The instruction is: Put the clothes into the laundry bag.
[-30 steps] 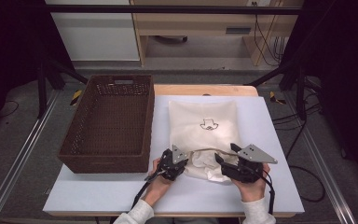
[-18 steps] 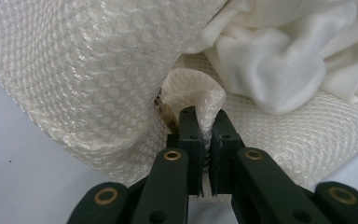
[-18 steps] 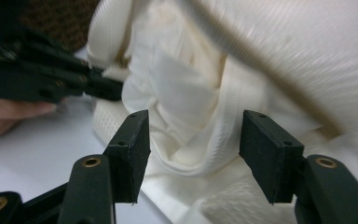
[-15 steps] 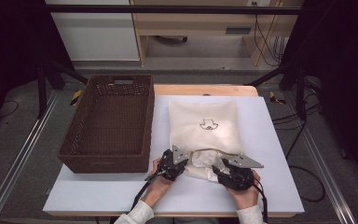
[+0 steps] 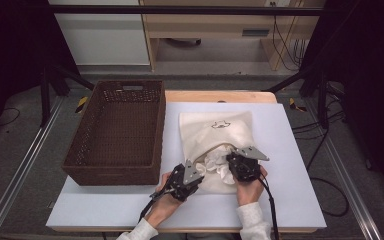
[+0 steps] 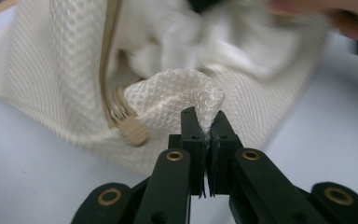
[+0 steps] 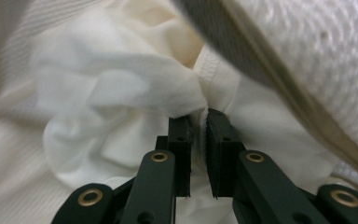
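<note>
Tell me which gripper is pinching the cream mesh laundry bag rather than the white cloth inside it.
The left gripper: its jaws clamp a fold of the cream mesh laundry bag beside the zipper. The right gripper grips the smooth white cloth.

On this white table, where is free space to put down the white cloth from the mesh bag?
Bare patches of the white table: right of the cream mesh bag, and the near strip below the brown wicker basket. The basket itself looks empty. It is crowded at the bag's mouth, where the left gripper and right gripper pinch fabric.
</note>
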Demonstrator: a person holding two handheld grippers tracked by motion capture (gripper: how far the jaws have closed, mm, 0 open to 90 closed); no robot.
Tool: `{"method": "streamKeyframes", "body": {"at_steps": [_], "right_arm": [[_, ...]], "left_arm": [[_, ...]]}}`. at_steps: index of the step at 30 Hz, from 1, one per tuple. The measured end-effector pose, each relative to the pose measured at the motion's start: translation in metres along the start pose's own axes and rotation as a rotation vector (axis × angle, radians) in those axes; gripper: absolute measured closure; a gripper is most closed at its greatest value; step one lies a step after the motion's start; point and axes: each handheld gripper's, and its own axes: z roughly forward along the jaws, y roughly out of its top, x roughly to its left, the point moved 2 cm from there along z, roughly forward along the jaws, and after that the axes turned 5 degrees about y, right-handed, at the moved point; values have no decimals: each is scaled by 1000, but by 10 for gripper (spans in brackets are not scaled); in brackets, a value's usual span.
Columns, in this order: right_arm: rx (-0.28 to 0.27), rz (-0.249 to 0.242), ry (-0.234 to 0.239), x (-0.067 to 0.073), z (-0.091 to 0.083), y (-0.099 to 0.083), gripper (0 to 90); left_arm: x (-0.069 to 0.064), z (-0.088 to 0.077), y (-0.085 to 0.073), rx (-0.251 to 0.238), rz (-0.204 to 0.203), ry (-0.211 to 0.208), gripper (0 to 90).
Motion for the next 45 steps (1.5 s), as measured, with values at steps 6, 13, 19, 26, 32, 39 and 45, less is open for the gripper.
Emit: {"method": "streamKeyframes", "body": {"at_steps": [6,13,19,26,32,39,45], "right_arm": [[5,-8,33,-2,6,-3,726],[-10,-63,117,-10,-42,-9,561],[-4,-111,80,-21,-75,-22,526],[117,-170,20,-22,-58,-44,572],[172,-173,-52,-31,-54,-51,886],[98,-32,42,-45,-83,-62,866],[98,-61,31,-42,-84,-68,695]], "left_arm": [[-2,5,-22,32,-27,-17,839],[-6,16,-9,-7,-73,33,483],[-8,18,-6,-12,-105,49,449],[-3,11,-7,-20,-141,32,731],[-2,3,-15,-4,-142,23,838],[-7,3,-29,4,-141,13,820],[-9,-6,-21,-25,-142,68,480]]}}
